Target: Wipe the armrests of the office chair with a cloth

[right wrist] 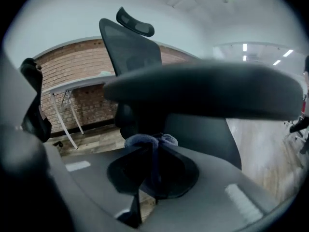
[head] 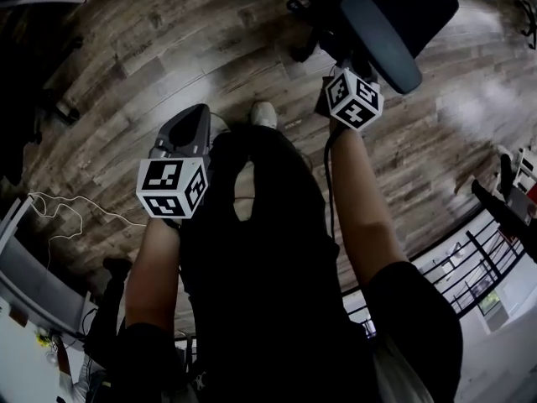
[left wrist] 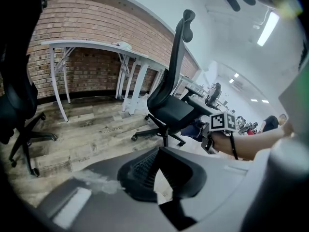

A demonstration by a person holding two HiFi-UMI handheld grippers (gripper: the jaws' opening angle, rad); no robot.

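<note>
The black office chair point(head: 415, 2) stands at the top right of the head view, its grey armrest pad point(head: 382, 40) just beyond my right gripper point(head: 351, 91). In the right gripper view that armrest point(right wrist: 207, 91) fills the frame right above the jaws. My right gripper point(right wrist: 152, 146) is shut on a bunched blue-grey cloth point(right wrist: 145, 140), which sits just under the armrest; whether they touch I cannot tell. My left gripper point(head: 191, 120) hangs over the floor to the left, away from the chair. Its jaws point(left wrist: 159, 151) meet at the tips with nothing between them. From there the chair point(left wrist: 169, 100) shows side-on.
A white desk point(left wrist: 96, 46) stands against a brick wall point(left wrist: 82, 23) behind the chair. A second dark chair point(left wrist: 19, 105) is at the left. Wood plank floor point(head: 168, 49) lies below, with a thin white cable point(head: 75, 212) at the left and black rails point(head: 482, 259) at the right.
</note>
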